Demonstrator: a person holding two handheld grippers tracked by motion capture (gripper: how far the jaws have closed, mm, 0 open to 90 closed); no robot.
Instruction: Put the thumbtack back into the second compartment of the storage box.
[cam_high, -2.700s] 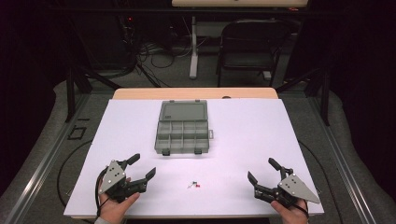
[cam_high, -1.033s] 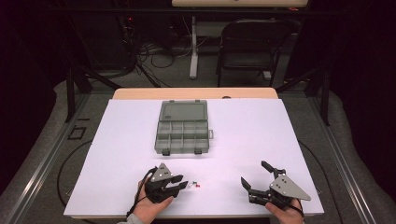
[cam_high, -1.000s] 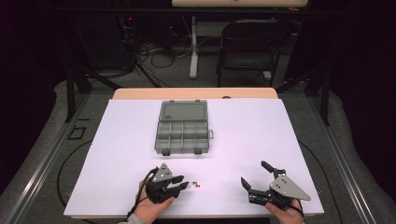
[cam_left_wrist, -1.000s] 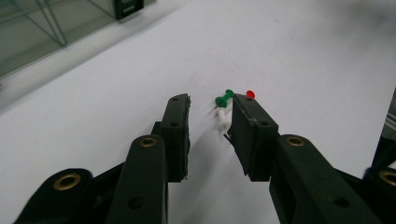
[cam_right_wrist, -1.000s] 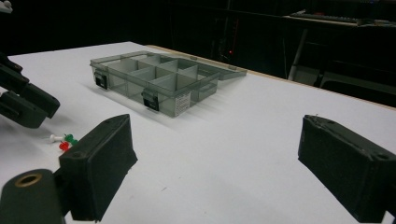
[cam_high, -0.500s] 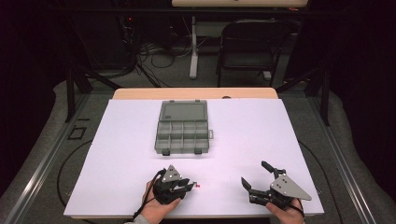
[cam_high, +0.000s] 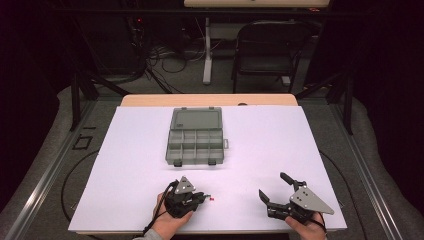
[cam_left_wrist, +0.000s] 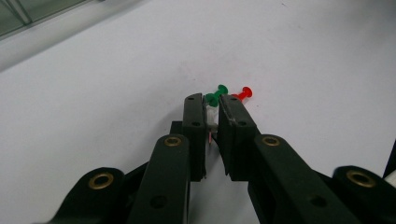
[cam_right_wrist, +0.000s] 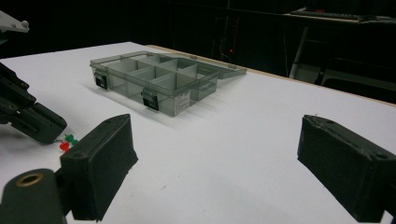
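A few pushpins lie near the table's front edge. My left gripper (cam_high: 204, 196) reaches them from the left, and its jaws have just been closing. In the left gripper view the left gripper (cam_left_wrist: 211, 106) is shut on a small white pushpin (cam_left_wrist: 213, 115). A green pushpin (cam_left_wrist: 217, 94) sits right at the tips. Just beyond it to the right lies a red pushpin (cam_left_wrist: 243, 93), also seen as the red pushpin (cam_high: 213, 199). My right gripper (cam_high: 273, 185) rests at the front right, open and with nothing in it.
A grey compartment box (cam_high: 196, 119) stands open in the middle of the white table, its lid folded back. The right gripper view shows the compartment box (cam_right_wrist: 173, 100) ahead, with the left gripper (cam_right_wrist: 28, 116) and the pins at far left. A chair and cables lie beyond the table.
My left gripper came in from the front left to the pushpins, and its jaws closed around the white one. The right gripper shifted slightly left early on, then stayed still.
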